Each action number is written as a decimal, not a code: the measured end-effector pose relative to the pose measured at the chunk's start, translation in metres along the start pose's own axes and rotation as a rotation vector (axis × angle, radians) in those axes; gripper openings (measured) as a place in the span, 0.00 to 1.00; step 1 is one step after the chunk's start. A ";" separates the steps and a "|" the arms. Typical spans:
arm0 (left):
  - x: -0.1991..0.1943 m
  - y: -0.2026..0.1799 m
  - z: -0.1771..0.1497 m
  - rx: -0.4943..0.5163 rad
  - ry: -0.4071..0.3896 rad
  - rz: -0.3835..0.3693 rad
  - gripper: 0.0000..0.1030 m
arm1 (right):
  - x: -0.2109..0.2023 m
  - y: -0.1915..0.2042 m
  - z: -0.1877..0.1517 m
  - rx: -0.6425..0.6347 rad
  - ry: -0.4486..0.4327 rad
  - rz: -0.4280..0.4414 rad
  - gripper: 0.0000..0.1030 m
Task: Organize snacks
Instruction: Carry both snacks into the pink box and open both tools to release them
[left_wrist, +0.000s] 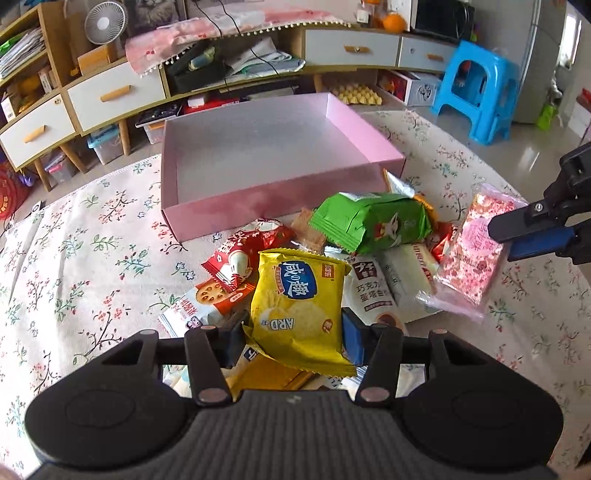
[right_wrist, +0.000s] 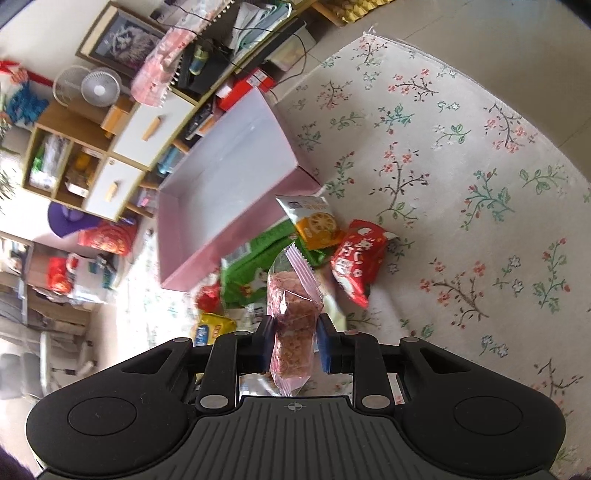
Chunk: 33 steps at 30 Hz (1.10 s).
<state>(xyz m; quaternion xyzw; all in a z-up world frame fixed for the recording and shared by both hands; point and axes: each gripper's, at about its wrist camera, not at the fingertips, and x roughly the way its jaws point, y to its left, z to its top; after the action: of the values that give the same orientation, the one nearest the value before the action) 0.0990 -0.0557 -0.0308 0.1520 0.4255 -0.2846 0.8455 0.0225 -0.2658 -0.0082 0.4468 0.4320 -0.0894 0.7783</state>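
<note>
A pile of snack packets lies on the flowered cloth in front of an empty pink box (left_wrist: 258, 201) (right_wrist: 192, 254). My left gripper (left_wrist: 293, 334) is shut on a yellow cracker packet (left_wrist: 299, 299), held upright over the pile. My right gripper (right_wrist: 294, 341) is shut on a clear pink packet of reddish snacks (right_wrist: 293, 314) (left_wrist: 472, 254), lifted at the pile's right side; its fingers (left_wrist: 517, 229) reach in from the right edge of the left wrist view. A green packet (left_wrist: 373, 219) (right_wrist: 255, 266), a red packet (left_wrist: 243, 254) (right_wrist: 356, 262) and an orange-and-white packet (right_wrist: 314, 221) remain in the pile.
A low wooden cabinet with white drawers (left_wrist: 114, 94) runs behind the box. A blue plastic stool (left_wrist: 476, 88) stands at the back right on the tiled floor. Flowered cloth (right_wrist: 461, 177) spreads wide to the right of the pile.
</note>
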 end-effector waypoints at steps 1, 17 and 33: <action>-0.002 0.000 0.000 -0.003 -0.007 0.001 0.47 | -0.002 0.000 0.001 0.006 -0.004 0.011 0.23; 0.001 0.007 0.057 0.040 -0.130 0.129 0.47 | 0.004 0.041 0.061 0.001 -0.050 0.139 0.23; 0.047 0.036 0.074 -0.078 -0.169 0.128 0.47 | 0.063 0.039 0.117 0.015 -0.126 0.182 0.23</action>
<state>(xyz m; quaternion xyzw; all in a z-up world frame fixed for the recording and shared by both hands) 0.1899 -0.0807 -0.0242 0.1214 0.3528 -0.2248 0.9001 0.1511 -0.3173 -0.0050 0.4835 0.3391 -0.0496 0.8055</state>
